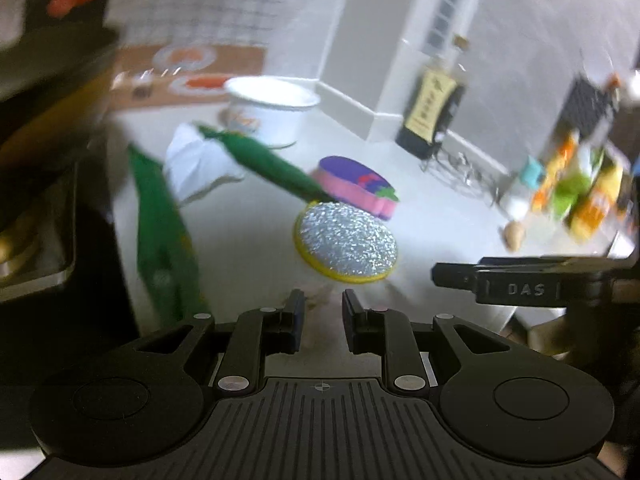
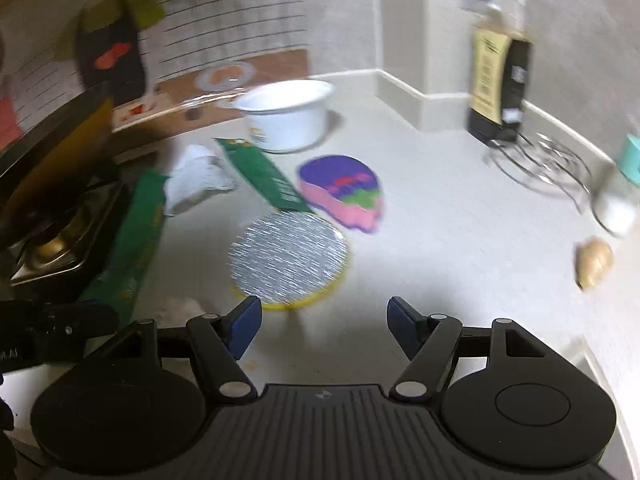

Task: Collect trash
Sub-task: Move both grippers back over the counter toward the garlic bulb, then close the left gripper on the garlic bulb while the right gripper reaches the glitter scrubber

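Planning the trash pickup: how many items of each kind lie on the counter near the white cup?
Green wrappers: 2
Crumpled white paper: 1
Foil lid: 1
Purple-pink sponge: 1
Total: 5

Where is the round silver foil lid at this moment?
In both wrist views the round silver foil lid lies on the white counter, just nearer than the pink and purple sponge, with a green wrapper touching its far edge.
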A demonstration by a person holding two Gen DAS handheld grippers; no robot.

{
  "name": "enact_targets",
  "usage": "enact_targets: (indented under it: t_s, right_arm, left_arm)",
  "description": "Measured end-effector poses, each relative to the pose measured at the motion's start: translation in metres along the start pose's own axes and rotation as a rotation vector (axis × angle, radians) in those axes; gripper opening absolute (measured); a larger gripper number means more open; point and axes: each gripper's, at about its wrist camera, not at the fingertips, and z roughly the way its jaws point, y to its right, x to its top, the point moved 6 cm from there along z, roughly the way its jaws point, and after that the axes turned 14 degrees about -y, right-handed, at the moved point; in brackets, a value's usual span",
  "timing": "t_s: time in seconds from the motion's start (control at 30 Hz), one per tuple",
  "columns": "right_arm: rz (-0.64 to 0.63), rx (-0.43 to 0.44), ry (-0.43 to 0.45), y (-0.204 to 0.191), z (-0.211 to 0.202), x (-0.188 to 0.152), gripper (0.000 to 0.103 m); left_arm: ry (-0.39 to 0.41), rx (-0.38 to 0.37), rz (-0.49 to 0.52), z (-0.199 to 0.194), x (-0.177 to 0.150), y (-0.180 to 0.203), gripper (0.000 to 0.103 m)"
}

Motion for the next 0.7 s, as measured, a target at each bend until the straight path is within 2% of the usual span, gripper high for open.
enact_targets:
  t_s: [0.13, 0.3, 0.47, 0.57, 0.63, 0.7]
  right_arm:
    - [0.028, -0.013, -0.003, 0.008, -0.001, -0.008, 0.07]
    - [0.059, -0.035, 0.001, 0.019, -0.003, -0.015, 0.07]
    - [0.083, -0.046, -0.001, 0.027, -0.008, -0.022, 0.07]
    - [0.084, -0.048, -0.004, 0.027, -0.008, -0.024, 0.07]
    - [0.085, -0.048, -0.009, 0.026, -0.007, -0.026, 0.07]
    - [0.083, -0.049, -0.013, 0.024, -0.007, -0.027, 0.07]
  left_arm:
    - [-0.03, 0.08, 0.104, 0.014, 0.002, 0.017, 0.024]
    - [-0.089, 0.097, 0.157, 0.029, -0.006, 0.026, 0.024]
    - [-0.081, 0.106, 0.194, 0.031, -0.008, 0.031, 0.027]
    - [-0.075, 0.089, 0.226, 0.031, -0.01, 0.036, 0.036]
    - [-0.084, 0.037, 0.238, 0.033, -0.013, 0.038, 0.036]
    - [-0.158, -0.027, 0.21, 0.042, -0.017, 0.037, 0.035]
